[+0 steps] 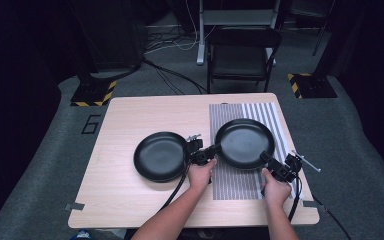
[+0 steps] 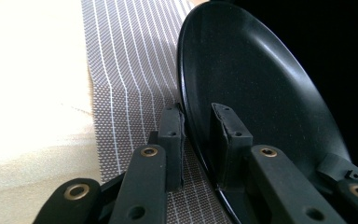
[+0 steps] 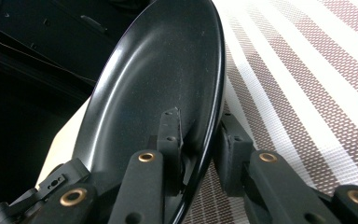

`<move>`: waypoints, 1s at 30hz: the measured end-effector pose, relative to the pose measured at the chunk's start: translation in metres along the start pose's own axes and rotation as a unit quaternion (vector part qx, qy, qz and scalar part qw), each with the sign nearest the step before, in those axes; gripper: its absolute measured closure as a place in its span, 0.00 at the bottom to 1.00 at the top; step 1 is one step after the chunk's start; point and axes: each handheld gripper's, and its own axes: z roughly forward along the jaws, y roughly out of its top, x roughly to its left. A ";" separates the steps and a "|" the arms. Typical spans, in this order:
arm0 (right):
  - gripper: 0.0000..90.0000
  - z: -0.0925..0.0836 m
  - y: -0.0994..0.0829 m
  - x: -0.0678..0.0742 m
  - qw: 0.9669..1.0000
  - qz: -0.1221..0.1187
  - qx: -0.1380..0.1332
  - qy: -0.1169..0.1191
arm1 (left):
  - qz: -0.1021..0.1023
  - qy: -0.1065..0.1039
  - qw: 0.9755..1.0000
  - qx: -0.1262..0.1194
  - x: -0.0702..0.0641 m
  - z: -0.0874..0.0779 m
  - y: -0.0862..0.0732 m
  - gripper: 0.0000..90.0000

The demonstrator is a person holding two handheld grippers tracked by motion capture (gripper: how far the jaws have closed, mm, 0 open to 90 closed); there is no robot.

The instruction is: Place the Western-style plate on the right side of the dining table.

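plates, two of them, black and round, sit on a light wooden table [image 1: 130, 200]. the left plate [image 1: 160, 156] rests flat on the bare wood, untouched by either claw. the right plate [image 1: 244, 143] is over a grey striped mat [image 1: 235, 180] that covers the right part of the table, and both claws are clenched on its rim from opposite sides. the left claw [image 1: 211, 151] grips the plate's near-left edge; in the left gripper view its two black jaws straddle the rim [image 2: 193, 135], one pad under the plate against the mat side and the other inside the dish. the right claw [image 1: 267, 159] grips the near-right edge; in the right gripper view one jaw lies inside the dish and the other outside below the rim [image 3: 214, 135]. in both gripper views the plate looks tipped against the mat, though whether it is lifted clear or touching cannot be told. the person's hands come in from the bottom edge. a dark chair [image 1: 242, 55] stands beyond the far end of the table
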 end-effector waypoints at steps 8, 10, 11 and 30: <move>0.82 0.007 -0.001 -0.013 1.000 0.011 0.016 -0.004 | -0.005 0.010 1.000 0.006 0.002 0.010 -0.004 0.84; 0.82 0.009 -0.002 -0.015 1.000 0.015 0.017 -0.007 | -0.007 0.013 1.000 0.008 0.004 0.012 -0.005 0.84; 0.82 0.010 -0.002 -0.015 1.000 0.015 0.018 -0.009 | -0.005 0.014 1.000 0.009 0.005 0.014 -0.005 0.84; 0.82 0.028 0.008 -0.030 0.999 0.020 0.038 -0.021 | -0.013 0.029 0.999 0.024 0.008 0.038 -0.004 0.83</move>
